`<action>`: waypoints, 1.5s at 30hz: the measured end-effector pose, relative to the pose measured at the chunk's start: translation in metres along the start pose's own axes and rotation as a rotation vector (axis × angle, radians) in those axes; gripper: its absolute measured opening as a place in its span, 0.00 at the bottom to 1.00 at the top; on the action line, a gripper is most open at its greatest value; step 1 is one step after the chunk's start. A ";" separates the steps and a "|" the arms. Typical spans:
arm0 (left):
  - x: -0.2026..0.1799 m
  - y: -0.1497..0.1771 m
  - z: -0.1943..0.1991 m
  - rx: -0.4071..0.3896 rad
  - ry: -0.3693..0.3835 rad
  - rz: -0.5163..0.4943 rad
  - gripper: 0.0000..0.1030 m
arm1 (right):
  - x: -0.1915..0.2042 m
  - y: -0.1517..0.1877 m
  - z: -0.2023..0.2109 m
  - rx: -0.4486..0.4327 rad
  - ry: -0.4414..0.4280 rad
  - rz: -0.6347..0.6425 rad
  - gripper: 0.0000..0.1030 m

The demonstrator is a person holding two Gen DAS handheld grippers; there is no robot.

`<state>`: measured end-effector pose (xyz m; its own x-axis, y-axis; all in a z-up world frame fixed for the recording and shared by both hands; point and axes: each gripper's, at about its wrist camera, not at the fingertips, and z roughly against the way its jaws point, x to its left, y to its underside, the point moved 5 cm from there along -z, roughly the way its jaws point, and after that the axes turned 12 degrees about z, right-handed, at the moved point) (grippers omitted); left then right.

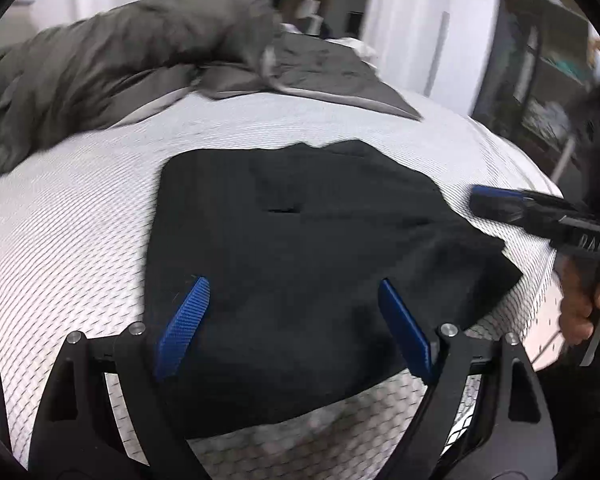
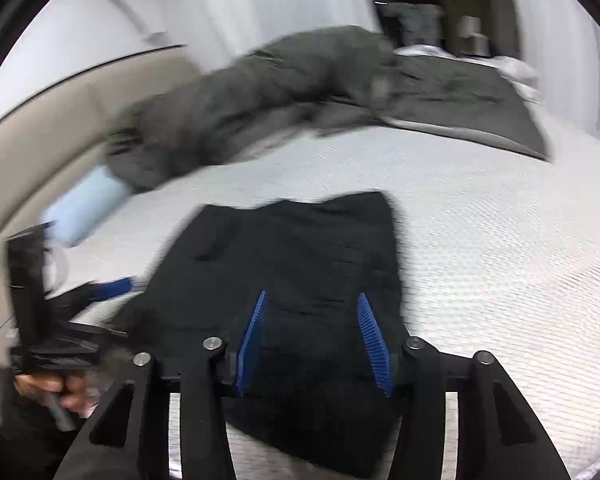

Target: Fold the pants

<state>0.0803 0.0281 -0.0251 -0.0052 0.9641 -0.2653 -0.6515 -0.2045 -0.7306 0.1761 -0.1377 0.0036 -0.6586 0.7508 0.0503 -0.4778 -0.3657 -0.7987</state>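
Observation:
Black pants (image 1: 300, 248) lie folded into a compact block on a white textured mattress (image 1: 68, 240); they also show in the right wrist view (image 2: 300, 264). My left gripper (image 1: 294, 284) is open and empty, hovering just above the near part of the pants. My right gripper (image 2: 312, 298) is open and empty above the near edge of the pants. The right gripper shows in the left wrist view (image 1: 500, 204) at the pants' right side. The left gripper shows blurred in the right wrist view (image 2: 112, 286) at the pants' left side.
A rumpled grey-green duvet (image 1: 120, 60) lies across the far side of the mattress. A pale blue pillow (image 2: 86, 206) sits by the beige headboard (image 2: 40, 132). White curtains (image 1: 428, 20) and shelving (image 1: 548, 76) stand beyond the bed.

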 end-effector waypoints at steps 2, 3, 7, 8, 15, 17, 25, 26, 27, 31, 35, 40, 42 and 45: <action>-0.011 0.004 -0.007 0.006 0.001 -0.061 0.83 | 0.021 0.003 -0.024 0.057 -0.050 0.056 0.30; -0.012 0.007 -0.009 0.007 -0.007 -0.089 0.83 | 0.028 0.007 -0.039 0.106 -0.058 0.087 0.29; 0.007 0.014 -0.013 0.034 -0.033 -0.085 0.84 | 0.009 0.028 -0.066 0.239 0.014 0.108 0.19; 0.013 0.016 -0.013 0.034 -0.053 -0.084 0.85 | 0.003 0.030 -0.060 0.236 0.016 0.101 0.16; 0.046 0.006 0.005 0.015 -0.062 0.041 0.90 | 0.000 0.029 -0.040 0.173 -0.001 0.130 0.24; 0.040 0.000 0.015 -0.031 -0.013 0.051 0.90 | -0.005 0.015 -0.038 0.116 -0.017 0.094 0.26; 0.005 0.001 -0.021 0.019 -0.005 -0.111 0.42 | 0.018 -0.004 -0.090 0.212 -0.092 0.084 0.26; 0.009 0.001 -0.024 0.034 -0.005 -0.123 0.37 | 0.017 -0.001 -0.093 0.229 -0.074 0.103 0.26; 0.013 -0.001 -0.024 0.035 0.002 -0.113 0.32 | 0.015 0.001 -0.093 0.242 -0.039 0.133 0.26; 0.043 -0.007 -0.013 0.032 -0.011 -0.041 0.42 | -0.016 0.011 -0.076 0.248 0.107 0.151 0.22; 0.055 -0.011 -0.004 0.022 -0.011 0.032 0.47 | -0.013 0.007 -0.065 0.214 0.095 0.151 0.24; 0.032 -0.041 0.003 -0.021 0.093 0.009 0.47 | 0.010 -0.022 -0.071 0.164 0.003 0.145 0.26; 0.024 -0.053 -0.013 0.004 0.079 -0.024 0.47 | 0.019 -0.033 -0.086 0.179 -0.007 0.171 0.26; 0.023 -0.057 -0.054 0.114 0.033 -0.056 0.46 | 0.024 -0.032 -0.118 0.276 0.001 0.212 0.26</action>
<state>0.1578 0.0525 -0.0235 0.0572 0.9671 -0.2480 -0.7323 -0.1282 -0.6688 0.2443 -0.0429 -0.0405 -0.7595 0.6428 -0.0996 -0.4702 -0.6483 -0.5988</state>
